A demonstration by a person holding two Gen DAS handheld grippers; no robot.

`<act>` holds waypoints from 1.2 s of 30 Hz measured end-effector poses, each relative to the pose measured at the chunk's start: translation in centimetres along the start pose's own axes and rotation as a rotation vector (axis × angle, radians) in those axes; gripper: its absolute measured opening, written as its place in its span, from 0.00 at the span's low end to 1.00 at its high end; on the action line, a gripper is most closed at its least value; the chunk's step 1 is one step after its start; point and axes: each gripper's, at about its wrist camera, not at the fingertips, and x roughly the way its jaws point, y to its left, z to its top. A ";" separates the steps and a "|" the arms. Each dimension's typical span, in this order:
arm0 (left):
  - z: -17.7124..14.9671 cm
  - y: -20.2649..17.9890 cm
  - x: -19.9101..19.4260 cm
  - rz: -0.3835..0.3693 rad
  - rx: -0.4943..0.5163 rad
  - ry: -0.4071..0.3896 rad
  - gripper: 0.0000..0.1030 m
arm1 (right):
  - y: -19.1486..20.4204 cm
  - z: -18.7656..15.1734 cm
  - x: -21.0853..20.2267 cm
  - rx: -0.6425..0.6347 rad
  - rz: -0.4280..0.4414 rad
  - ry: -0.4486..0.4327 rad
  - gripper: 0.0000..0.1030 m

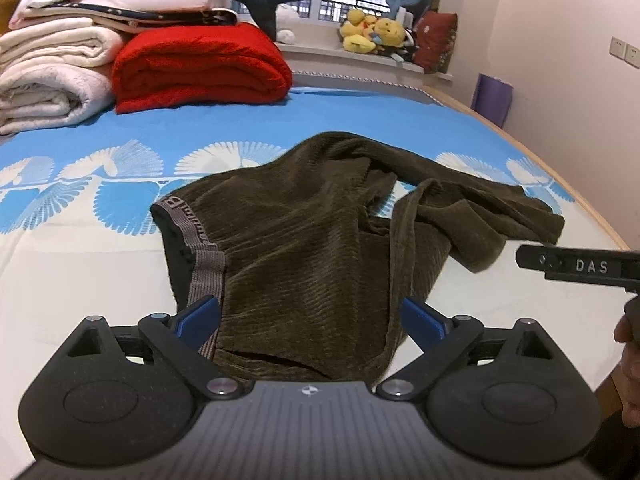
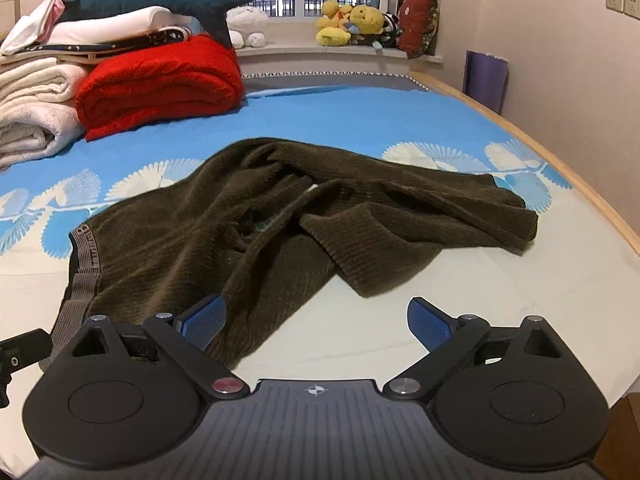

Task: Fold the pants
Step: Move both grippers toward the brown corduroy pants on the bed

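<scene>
Dark olive corduroy pants [image 1: 304, 232] lie crumpled on the bed, with a grey elastic waistband [image 1: 200, 248] at the left and the legs bunched to the right. My left gripper [image 1: 312, 316] is open, its blue pads on either side of the near edge of the pants, just above the cloth. My right gripper [image 2: 316, 318] is open and empty above the pants' [image 2: 260, 224] near right edge; its left pad [image 2: 204, 320] is over the cloth, its right pad over bare sheet. The right gripper's side shows in the left wrist view [image 1: 580, 266].
The bed has a blue and white patterned sheet [image 1: 360, 112]. A red folded blanket [image 1: 200, 64] and white folded bedding [image 1: 48, 80] are stacked at the far left. Plush toys [image 1: 372, 32] sit on the window sill. The bed's wooden edge [image 2: 560, 160] runs along the right.
</scene>
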 end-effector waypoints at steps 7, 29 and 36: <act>0.1 -0.1 0.2 0.022 0.020 -0.005 0.96 | 0.3 0.0 0.3 -0.009 0.004 -0.001 0.91; -0.1 -0.3 0.1 0.007 0.027 -0.009 0.84 | 0.5 0.1 0.7 0.004 0.002 0.005 0.88; -0.1 -0.3 0.2 -0.004 0.036 -0.001 0.64 | 0.5 0.0 0.7 -0.001 -0.011 0.001 0.81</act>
